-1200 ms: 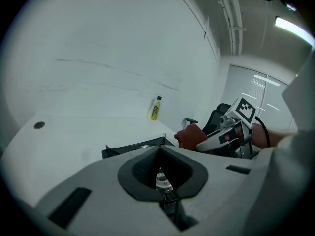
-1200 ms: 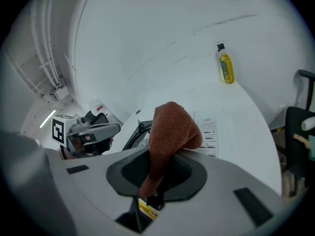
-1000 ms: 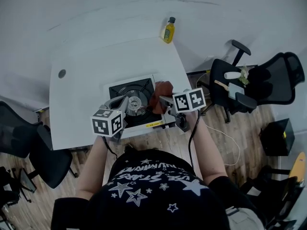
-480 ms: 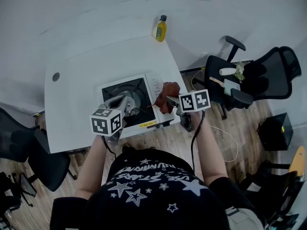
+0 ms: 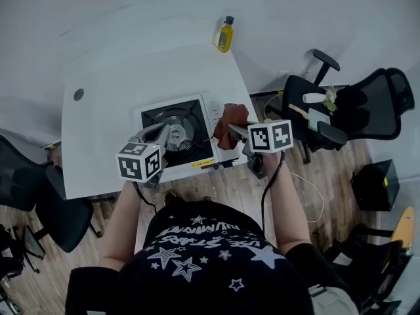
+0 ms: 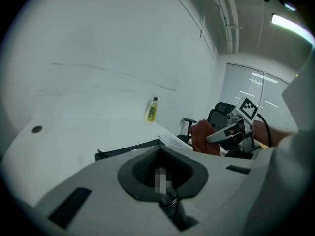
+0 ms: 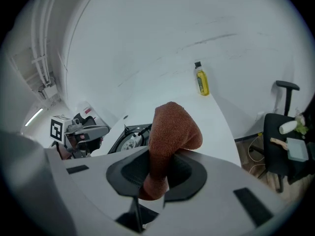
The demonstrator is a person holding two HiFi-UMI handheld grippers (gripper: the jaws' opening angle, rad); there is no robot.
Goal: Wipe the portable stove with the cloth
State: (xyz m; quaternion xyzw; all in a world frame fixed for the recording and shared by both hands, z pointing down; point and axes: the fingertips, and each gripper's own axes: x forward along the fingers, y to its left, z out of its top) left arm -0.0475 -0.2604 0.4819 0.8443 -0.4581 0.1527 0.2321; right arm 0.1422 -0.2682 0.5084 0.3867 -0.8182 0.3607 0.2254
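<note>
Looking down, I see both my arms reach forward from my body. My right gripper (image 5: 231, 130) is closed tight on the cloth (image 5: 230, 117). The cloth bunches up past the gripper's tips, at the right edge of the stove (image 5: 211, 112). My left gripper (image 5: 163, 132) has its jaws together with nothing in them. It points forward, and the stove lies just under its tips. The right gripper is off to its right.
</note>
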